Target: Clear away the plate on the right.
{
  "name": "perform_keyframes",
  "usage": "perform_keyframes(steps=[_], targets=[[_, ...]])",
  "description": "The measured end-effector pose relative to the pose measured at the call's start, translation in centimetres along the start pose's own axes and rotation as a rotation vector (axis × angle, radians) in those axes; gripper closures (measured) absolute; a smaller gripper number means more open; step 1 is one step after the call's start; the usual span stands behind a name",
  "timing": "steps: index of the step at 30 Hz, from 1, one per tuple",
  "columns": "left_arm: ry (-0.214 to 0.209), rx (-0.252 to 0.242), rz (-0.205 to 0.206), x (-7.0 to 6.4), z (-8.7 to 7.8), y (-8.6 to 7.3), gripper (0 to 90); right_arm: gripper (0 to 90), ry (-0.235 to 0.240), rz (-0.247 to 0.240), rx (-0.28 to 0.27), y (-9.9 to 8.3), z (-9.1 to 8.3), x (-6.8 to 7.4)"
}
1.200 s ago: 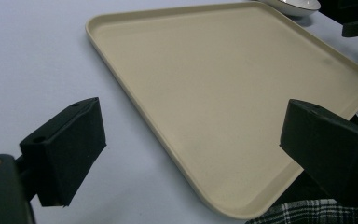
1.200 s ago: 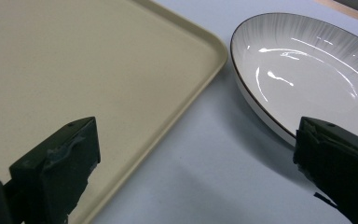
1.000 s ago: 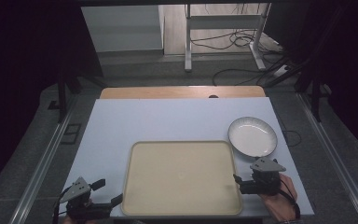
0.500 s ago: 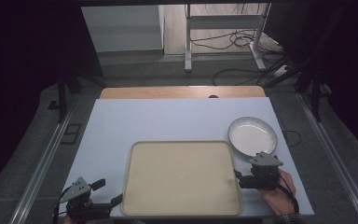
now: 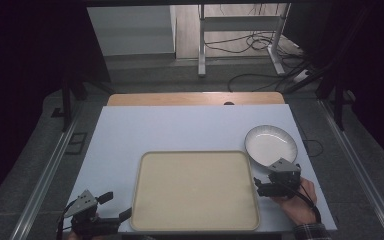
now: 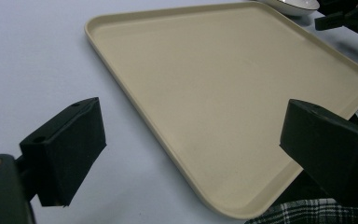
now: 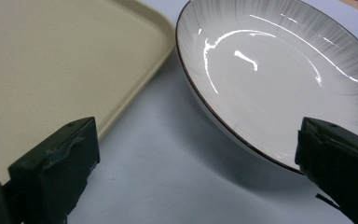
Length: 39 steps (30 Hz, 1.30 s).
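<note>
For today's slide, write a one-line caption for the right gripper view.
Open right hand-held gripper faces the near rim of a glossy white round plate beside a beige rectangular plastic tray.

- the tray (image 5: 195,190) lies on the table (image 5: 180,127), toward its near edge.
- the plate (image 5: 271,145) sits just beside the tray's far right corner.
- left claw (image 5: 115,207) at the tray's near left corner; right claw (image 5: 260,186) at its right edge, before the plate.

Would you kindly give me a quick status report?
Both grippers open, empty. Right gripper faces plate; left gripper at tray. Nothing between.
</note>
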State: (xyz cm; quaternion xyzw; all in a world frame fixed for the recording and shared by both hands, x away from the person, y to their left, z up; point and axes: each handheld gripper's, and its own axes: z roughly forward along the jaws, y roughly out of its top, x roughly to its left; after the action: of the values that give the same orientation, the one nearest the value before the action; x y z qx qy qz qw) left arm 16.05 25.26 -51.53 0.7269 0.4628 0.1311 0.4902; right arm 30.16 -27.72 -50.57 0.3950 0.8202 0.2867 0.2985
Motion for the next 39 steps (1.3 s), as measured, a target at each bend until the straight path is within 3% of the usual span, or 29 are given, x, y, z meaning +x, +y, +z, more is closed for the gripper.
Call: perform_keyframes(steps=[8,18,23,33,34,39], targets=[[-0.005,-0.004,-0.006,0.1,0.0,0.0,6.5,8.4,-0.044,-0.026,0.012,0.2,0.2,-0.2],[-0.004,0.000,-0.005,0.1,0.0,0.0,6.5,22.0,-0.119,-0.100,0.044,0.7,0.3,-0.4],[-0.003,0.000,0.000,0.0,0.0,0.0,6.5,26.1,-0.126,-0.123,0.051,0.9,0.4,-0.5],[-0.003,0.001,0.002,0.0,0.0,0.0,6.5,35.0,-0.184,-0.262,0.098,1.4,0.9,0.1],[-0.002,0.002,0.004,0.0,0.0,0.0,6.5,36.1,-0.213,-0.286,0.107,1.4,1.1,0.3],[-0.002,0.003,0.002,0.0,0.0,0.0,6.5,39.5,-0.243,-0.364,0.127,1.4,1.5,0.7]])
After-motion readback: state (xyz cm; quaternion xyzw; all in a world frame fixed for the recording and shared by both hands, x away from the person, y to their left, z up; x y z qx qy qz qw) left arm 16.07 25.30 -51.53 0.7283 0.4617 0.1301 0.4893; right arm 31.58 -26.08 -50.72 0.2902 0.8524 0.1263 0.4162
